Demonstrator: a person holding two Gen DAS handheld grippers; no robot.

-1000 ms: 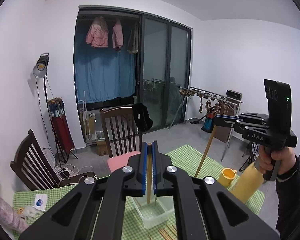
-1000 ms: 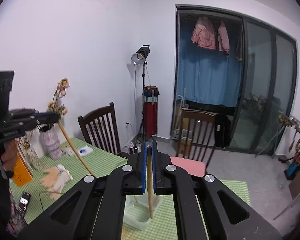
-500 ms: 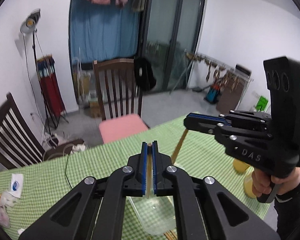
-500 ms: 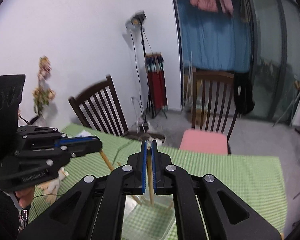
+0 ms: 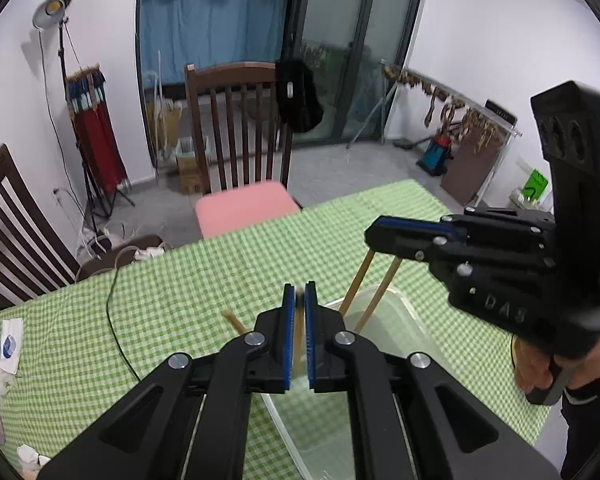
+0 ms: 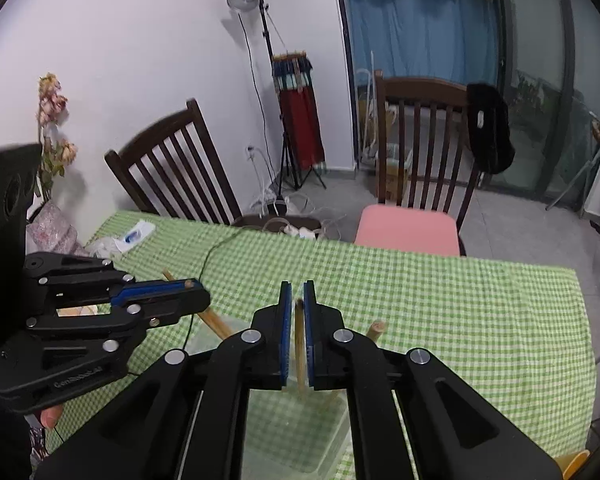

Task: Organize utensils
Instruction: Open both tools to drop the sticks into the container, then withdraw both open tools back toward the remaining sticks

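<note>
While over the clear container (image 5: 384, 320) mid-tabletop: left gripper (image 5: 299, 296) clamping a chopstick (image 5: 298, 334), right gripper (image 6: 298, 294) just loosening around another chopstick (image 6: 299, 344).

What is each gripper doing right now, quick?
Left gripper: closed on a chopstick.
Right gripper: jaws have just been opening, with a second chopstick loose between them.

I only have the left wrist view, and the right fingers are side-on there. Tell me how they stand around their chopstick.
Observer: In the right wrist view the right gripper has just been opening its fingers. The chopstick stands between them, with a gap showing.
Operator: Report the second stick below it.
Observer: The second stick leans loose in the clear container, right of those fingers.
Operator: Check my stick's top.
Observer: The left stick pokes out above the left gripper.
</note>
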